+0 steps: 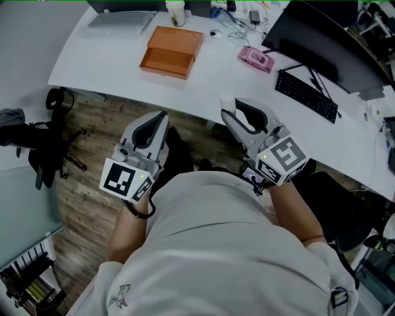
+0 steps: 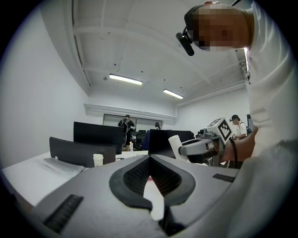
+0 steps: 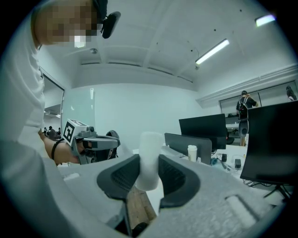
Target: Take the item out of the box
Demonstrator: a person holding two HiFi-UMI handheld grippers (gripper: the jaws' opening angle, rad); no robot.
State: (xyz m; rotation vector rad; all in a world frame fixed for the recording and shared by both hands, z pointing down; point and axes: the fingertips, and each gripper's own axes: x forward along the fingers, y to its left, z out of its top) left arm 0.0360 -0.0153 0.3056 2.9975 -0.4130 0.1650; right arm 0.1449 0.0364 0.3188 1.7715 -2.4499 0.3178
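An orange box (image 1: 171, 51) lies on the white table (image 1: 111, 62), far from both grippers. A small white cylinder (image 1: 227, 102) stands between the pads of my right gripper (image 1: 232, 115), which is shut on it. The right gripper view shows the cylinder (image 3: 150, 158) upright between the dark pads (image 3: 122, 177) of that gripper (image 3: 149, 163). My left gripper (image 1: 159, 121) is shut with nothing in it, and its tips meet in the left gripper view (image 2: 150, 160). Both grippers are held close to the person's body, over the wooden floor at the table's near edge.
On the table are a pink object (image 1: 255, 58), a black keyboard (image 1: 307, 94), a dark monitor (image 1: 321, 37), a paper cup (image 1: 176, 12) and a laptop (image 1: 120, 21). A black stand (image 1: 49, 136) sits on the floor at left. People stand far off in the room.
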